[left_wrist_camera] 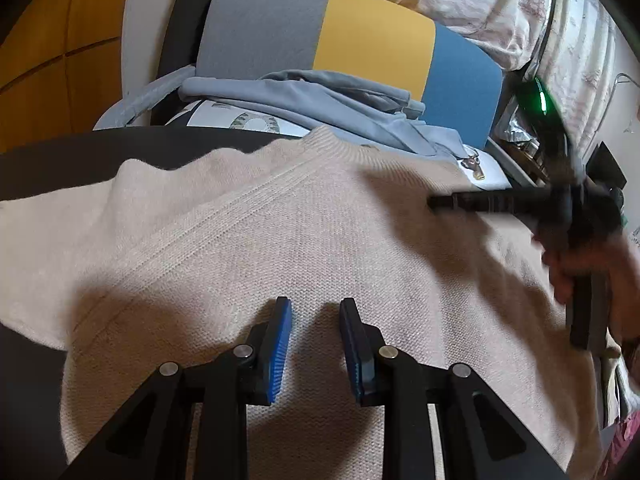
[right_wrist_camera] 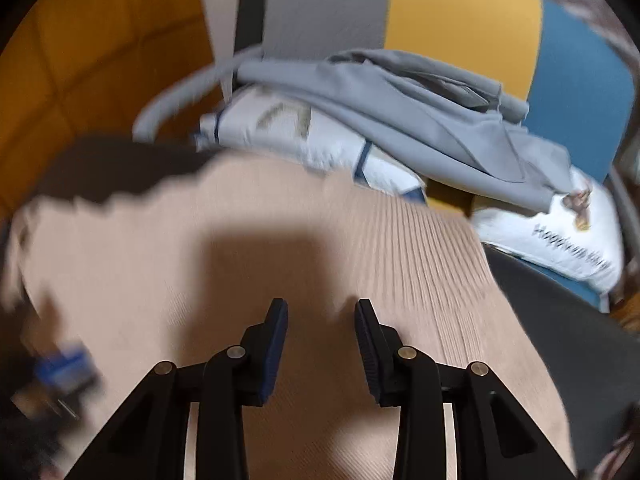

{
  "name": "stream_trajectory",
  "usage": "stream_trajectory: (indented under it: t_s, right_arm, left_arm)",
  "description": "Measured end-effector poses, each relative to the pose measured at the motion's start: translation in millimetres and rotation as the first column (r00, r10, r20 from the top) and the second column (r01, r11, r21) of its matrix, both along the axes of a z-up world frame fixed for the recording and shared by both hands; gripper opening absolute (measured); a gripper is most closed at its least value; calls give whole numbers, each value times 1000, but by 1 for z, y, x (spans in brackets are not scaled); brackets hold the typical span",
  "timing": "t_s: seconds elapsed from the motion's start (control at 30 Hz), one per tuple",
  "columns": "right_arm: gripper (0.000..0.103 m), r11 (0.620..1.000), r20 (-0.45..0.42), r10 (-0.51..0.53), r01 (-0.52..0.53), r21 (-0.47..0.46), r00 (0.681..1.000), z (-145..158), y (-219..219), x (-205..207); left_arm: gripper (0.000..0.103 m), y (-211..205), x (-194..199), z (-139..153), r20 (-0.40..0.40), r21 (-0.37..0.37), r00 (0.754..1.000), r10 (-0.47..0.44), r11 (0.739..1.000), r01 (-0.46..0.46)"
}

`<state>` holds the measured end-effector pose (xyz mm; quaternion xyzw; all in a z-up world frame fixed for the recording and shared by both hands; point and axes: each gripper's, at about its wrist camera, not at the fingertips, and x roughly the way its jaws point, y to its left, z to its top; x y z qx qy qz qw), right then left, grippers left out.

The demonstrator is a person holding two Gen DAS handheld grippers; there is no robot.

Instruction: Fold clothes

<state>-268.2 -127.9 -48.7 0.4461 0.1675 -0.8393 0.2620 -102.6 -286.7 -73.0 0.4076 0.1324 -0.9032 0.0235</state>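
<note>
A beige knit sweater (left_wrist_camera: 280, 240) lies spread on a dark table (left_wrist_camera: 120, 148); it also fills the right wrist view (right_wrist_camera: 240, 240). My left gripper (left_wrist_camera: 315, 308) is open and empty, hovering just above the sweater's middle. My right gripper (right_wrist_camera: 321, 310) is open and empty above the sweater near its ribbed edge (right_wrist_camera: 432, 256). In the left wrist view the right gripper (left_wrist_camera: 436, 202) shows blurred at the right, held by a hand over the sweater.
Behind the table stands a chair (left_wrist_camera: 360, 40) with a grey, yellow and blue back. On it lie a grey-blue garment (left_wrist_camera: 320, 96) and a white printed one (right_wrist_camera: 552, 248). Floral fabric (left_wrist_camera: 500, 8) hangs at the upper right. A wooden surface (left_wrist_camera: 52, 60) is at the left.
</note>
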Motion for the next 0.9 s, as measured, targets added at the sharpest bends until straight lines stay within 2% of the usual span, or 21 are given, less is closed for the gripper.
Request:
stream_trajectory:
  t_s: [0.07,0.1,0.2,0.23,0.27,0.3,0.33,0.5,0.63,0.67,0.77,0.9]
  right_arm:
    - [50,999,-67,-33,32,-9,997,-5,13,6]
    - [57,998,-69,-61,59,-28,996,-6,20,6]
    - [59,989,-47,-120,115,-91,992,-7,41,7]
    - [58,989,-35,-114,110,-103,993,-4,47,9]
    - [55,988,-26,-108,105,-116,994,0,52,12]
    - [46,985,-23,-112,108,-133,993,5,60,16]
    - [44,981,-19,-127,123,-152,992,10,69,20]
    - [44,945,25,-272,272,-184,962,18,125,18]
    - [42,941,93,-310,320,-111,946,-5,144,-5]
    - [42,942,88,-313,321,-98,946,-9,146,-9]
    - [40,945,-4,-324,323,-59,946,-13,145,-11]
    - [41,931,-50,-362,358,-76,931,-16,152,-14]
  left_arm:
    - [24,-3,3,4,3,-9,999,35,999,-35]
    - [24,-6,5,4,8,-18,998,64,998,-64]
    - [24,-13,14,0,6,16,995,98,995,-98]
    - [25,-14,17,-1,6,23,995,100,995,-101]
    - [25,-13,18,-1,8,19,995,98,995,-98]
    - [25,-12,19,0,10,15,995,95,995,-95]
    - [25,-12,19,0,15,12,995,95,995,-95]
    - [25,-14,13,3,44,-16,993,107,994,-106]
    - [25,-6,9,-1,33,-81,990,135,988,-132]
    - [26,-2,9,-1,32,-105,990,136,986,-132]
    - [26,5,9,-1,34,-153,990,140,979,-133]
    - [28,6,15,-2,32,-129,986,163,979,-157]
